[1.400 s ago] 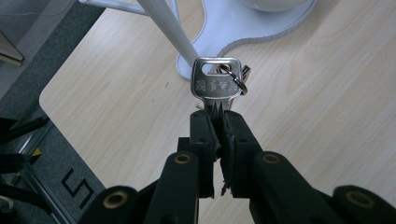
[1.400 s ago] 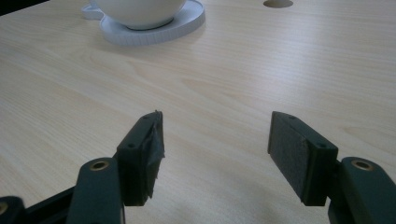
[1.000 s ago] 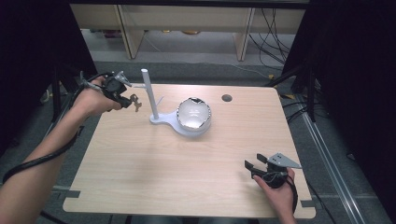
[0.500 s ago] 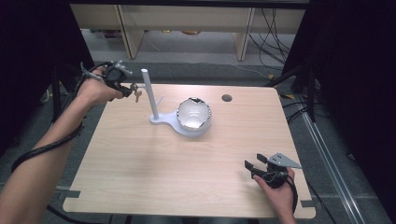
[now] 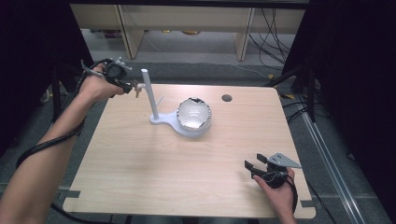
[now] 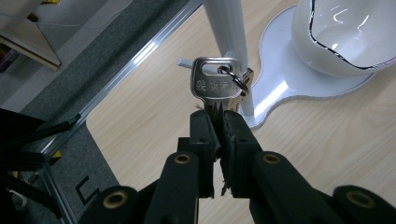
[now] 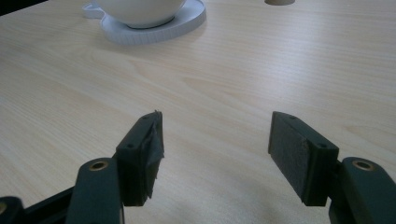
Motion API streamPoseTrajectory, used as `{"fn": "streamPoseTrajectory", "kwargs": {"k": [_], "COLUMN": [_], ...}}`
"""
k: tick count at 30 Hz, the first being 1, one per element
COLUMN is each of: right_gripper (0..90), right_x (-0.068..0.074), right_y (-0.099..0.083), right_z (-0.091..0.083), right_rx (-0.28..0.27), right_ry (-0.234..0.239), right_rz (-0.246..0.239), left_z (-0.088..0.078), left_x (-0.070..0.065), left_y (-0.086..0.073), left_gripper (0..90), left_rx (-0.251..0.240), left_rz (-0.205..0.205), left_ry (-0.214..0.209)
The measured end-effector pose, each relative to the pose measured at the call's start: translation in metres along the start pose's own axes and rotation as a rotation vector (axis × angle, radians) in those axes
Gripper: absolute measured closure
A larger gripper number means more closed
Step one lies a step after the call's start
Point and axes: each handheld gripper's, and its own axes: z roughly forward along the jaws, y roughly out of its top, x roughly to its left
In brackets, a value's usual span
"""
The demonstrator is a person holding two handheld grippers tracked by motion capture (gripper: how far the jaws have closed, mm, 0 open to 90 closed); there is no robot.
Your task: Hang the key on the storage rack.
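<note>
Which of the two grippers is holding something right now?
The left gripper, raised at the table's far left corner, is shut on a silver key beside the white post. The right gripper stands open, nothing between its jaws.

This looks like a lab or test room set up for recording, not a home. A plain light-wood table [image 5: 140,158] with a cable hole [image 5: 227,98] near its far right edge stands on grey carpet [image 5: 261,77], hemmed in left and right by black curtains or panels [image 5: 355,93]. Loose cables [image 5: 273,28] trail across the floor at the far right, beside pale wooden furniture legs [image 5: 243,44]. An aluminium rail [image 5: 327,154] runs along the table's right side. The far shelf's contents are too blurred to tell.
</note>
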Motion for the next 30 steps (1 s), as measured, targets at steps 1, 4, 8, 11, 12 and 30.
{"fn": "streamPoseTrajectory", "kwargs": {"k": [1, 4, 8, 11, 12, 30], "right_gripper": [36.7, 36.7, 36.8, 36.8, 36.8, 36.8], "right_x": [0.0, 0.0, -0.003, -0.002, -0.002, -0.002], "right_y": [0.0, 0.0, 0.001, 0.001, 0.0, 0.001], "right_z": [0.0, 0.001, 0.001, 0.0, 0.001, 0.0], "right_rx": [0.0, -0.006, 0.003, 0.005, -0.003, 0.014], "right_ry": [0.0, 0.001, -0.006, -0.004, 0.001, -0.006], "right_rz": [0.0, 0.006, -0.034, -0.032, -0.03, -0.031], "left_z": [0.0, 0.001, 0.002, 0.004, 0.005, 0.006], "left_x": [0.0, 0.002, 0.003, 0.004, 0.004, 0.005], "left_y": [0.0, -0.003, -0.004, -0.006, -0.006, -0.013], "left_gripper": [83.0, 83.0, 83.0, 83.0, 83.0, 82.9], "left_rx": [0.0, 0.006, 0.001, -0.006, -0.007, -0.023], "left_rz": [0.0, -0.006, -0.018, -0.023, -0.023, -0.025], "left_ry": [0.0, 0.001, 0.003, 0.001, 0.0, 0.002]}}
